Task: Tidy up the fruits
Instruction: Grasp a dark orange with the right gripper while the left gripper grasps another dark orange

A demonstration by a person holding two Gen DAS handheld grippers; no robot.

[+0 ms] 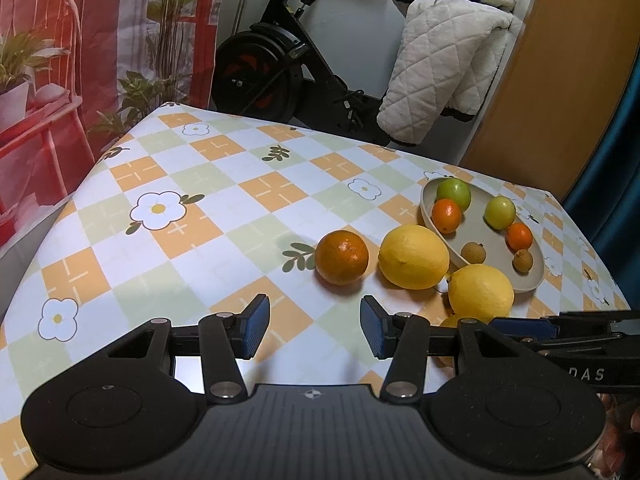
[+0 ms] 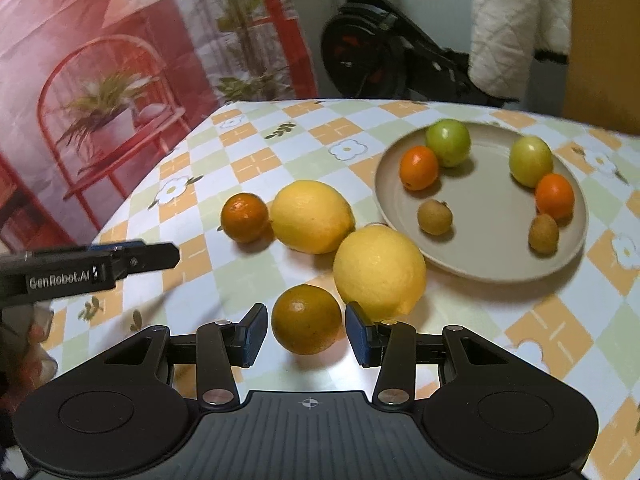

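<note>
- Right tool [image 2: 306, 334] brackets a dark orange [image 2: 306, 319] on the counter [image 2: 460, 320]; jaws partly open, pads just clear of the peel, no grip visible.
- Left tool [image 1: 315, 326] partly open, empty, over bare cloth.
- Same orange mostly hidden behind the left tool in its own view.
- Second orange [image 2: 245, 218] and two lemons [image 2: 312, 216] lie just left of the plate [image 2: 488, 236].
- Plate holds six small fruits.
- "GenRobot.AI" readable on the left tool's side; "DAS" fragment, cut off, on the right's.
</note>
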